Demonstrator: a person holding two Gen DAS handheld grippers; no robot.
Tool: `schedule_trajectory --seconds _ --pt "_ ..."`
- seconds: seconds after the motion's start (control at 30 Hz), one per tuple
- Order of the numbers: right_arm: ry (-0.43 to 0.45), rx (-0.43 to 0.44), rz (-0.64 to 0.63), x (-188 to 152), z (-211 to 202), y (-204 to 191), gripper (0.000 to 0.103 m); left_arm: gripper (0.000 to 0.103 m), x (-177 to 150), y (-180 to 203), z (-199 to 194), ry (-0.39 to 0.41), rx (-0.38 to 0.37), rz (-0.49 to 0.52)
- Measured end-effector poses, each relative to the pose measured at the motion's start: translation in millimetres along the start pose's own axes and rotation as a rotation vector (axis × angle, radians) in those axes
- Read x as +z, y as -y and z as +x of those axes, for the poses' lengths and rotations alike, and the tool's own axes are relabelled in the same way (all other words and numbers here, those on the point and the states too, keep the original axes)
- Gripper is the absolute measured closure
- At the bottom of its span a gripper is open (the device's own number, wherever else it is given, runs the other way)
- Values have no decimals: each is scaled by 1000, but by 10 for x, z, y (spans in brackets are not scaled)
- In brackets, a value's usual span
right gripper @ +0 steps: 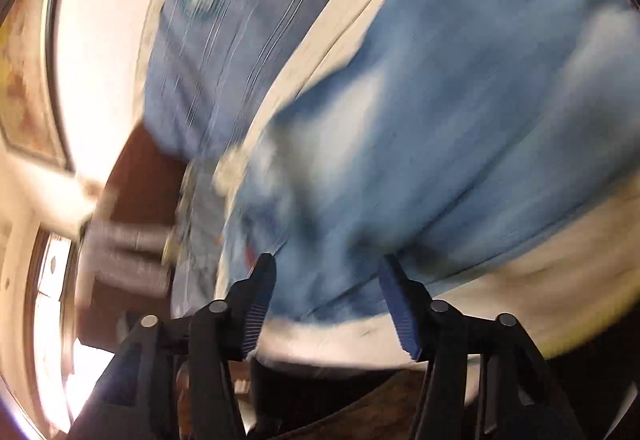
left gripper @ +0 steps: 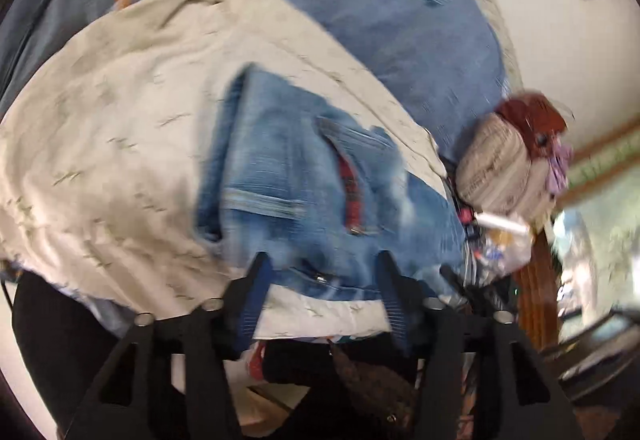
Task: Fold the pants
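Folded jeans (left gripper: 304, 192) on cream blanket (left gripper: 112, 144); left gripper (left gripper: 324, 264), right gripper (right gripper: 326, 266) agape

Both views are round fisheye pictures with black corners and bent lines near the rim. The left wrist view is soft, evenly lit daylight with mild motion blur; the jeans (left gripper: 304, 180) are smeared a little. The right wrist view is strongly blurred in streaks. There the wall (right gripper: 100, 40) at 10 o'clock is burnt out white, with more glare at 8 o'clock.
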State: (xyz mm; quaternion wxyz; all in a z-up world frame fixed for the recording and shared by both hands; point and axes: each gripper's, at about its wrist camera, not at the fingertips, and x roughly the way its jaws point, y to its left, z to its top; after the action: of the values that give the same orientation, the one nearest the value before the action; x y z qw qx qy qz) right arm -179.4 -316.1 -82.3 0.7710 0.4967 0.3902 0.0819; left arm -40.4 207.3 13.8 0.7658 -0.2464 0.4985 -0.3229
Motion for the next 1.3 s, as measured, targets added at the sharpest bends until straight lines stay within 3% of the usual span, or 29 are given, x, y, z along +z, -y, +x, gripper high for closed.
schedule_trajectory --seconds 0.07,0.17,0.33,0.37,0.4,0.43,0.47,0.5,0.63,0.77,0.87,0.97,1.0,1.03,1.1,1.13,1.3 --pt "80 -52 70 115 -171 217 42 43 -29 87 130 -24 21 26" --pt "137 -69 117 247 -254 400 42 45 -18 97 471 -131 56 -22" --pt "187 -89 131 474 -145 558 42 45 156 153 711 -155 97 -73" --pt "190 -85 137 502 -116 601 42 51 196 186 764 -154 112 -76" --pt "196 -77 144 531 -51 587 45 58 242 206 826 -162 120 -82" --pt "197 -77 137 575 -10 561 60 77 281 219 880 -177 127 -88" --pt "197 -87 118 595 1 504 76 84 305 241 897 -191 135 -89" --pt "191 -80 99 614 -26 464 90 84 324 259 882 -192 137 -90" --pt "216 -69 -17 410 -378 229 96 85 302 250 728 -179 134 -69" --pt "144 -129 29 25 -409 500 95 83 206 12 800 -224 149 -117" --pt "99 -149 123 -128 -323 790 91 83 241 -60 841 -256 142 -154" --pt "231 -76 148 -40 -667 809 88 80 282 62 716 -217 124 -89" --pt "268 -69 147 12 -763 802 77 78 280 99 641 -197 120 -59" --pt "327 -54 160 106 -926 816 59 73 283 145 603 -178 116 -36" --pt "423 -24 207 301 -1167 900 39 64 279 173 584 -160 117 -23" --pt "444 -10 223 376 -1203 937 37 60 282 169 605 -160 124 -29" --pt "431 31 337 797 -1076 1219 37 62 233 122 792 -205 155 -78"
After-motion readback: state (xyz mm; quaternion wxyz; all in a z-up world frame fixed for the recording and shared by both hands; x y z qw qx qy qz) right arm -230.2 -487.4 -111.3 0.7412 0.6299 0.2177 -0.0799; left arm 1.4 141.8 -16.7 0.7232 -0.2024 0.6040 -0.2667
